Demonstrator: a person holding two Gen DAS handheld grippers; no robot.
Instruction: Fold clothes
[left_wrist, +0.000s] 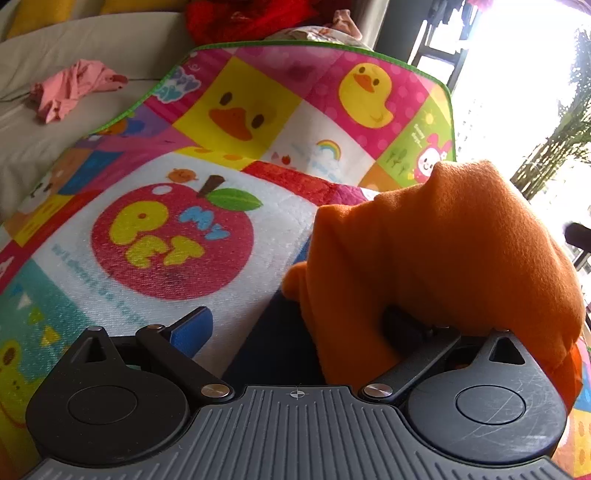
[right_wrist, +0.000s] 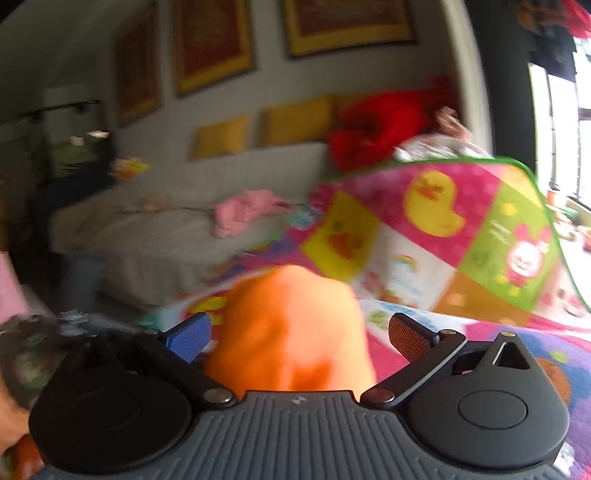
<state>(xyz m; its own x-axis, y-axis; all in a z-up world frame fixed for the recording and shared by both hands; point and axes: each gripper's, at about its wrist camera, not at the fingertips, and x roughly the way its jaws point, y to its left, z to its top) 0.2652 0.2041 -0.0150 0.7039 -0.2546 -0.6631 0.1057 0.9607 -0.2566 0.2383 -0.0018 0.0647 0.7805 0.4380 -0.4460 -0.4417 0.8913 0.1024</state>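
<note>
Left claw (left_wrist: 295, 325) spread, orange fleece (left_wrist: 443, 258) draped over one finger; right claw (right_wrist: 299, 339) spread too; soft, floppy, grab a hem.

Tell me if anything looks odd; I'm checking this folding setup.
The orange garment is draped over one finger of the left hand-held gripper, not pinched. A crumpled pink garment lies apart on the sofa.

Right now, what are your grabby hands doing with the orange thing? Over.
Left hand-held gripper open, orange garment draped over one finger. Right hand-held gripper open, orange cloth between fingers. Nothing blocking on play mat.
</note>
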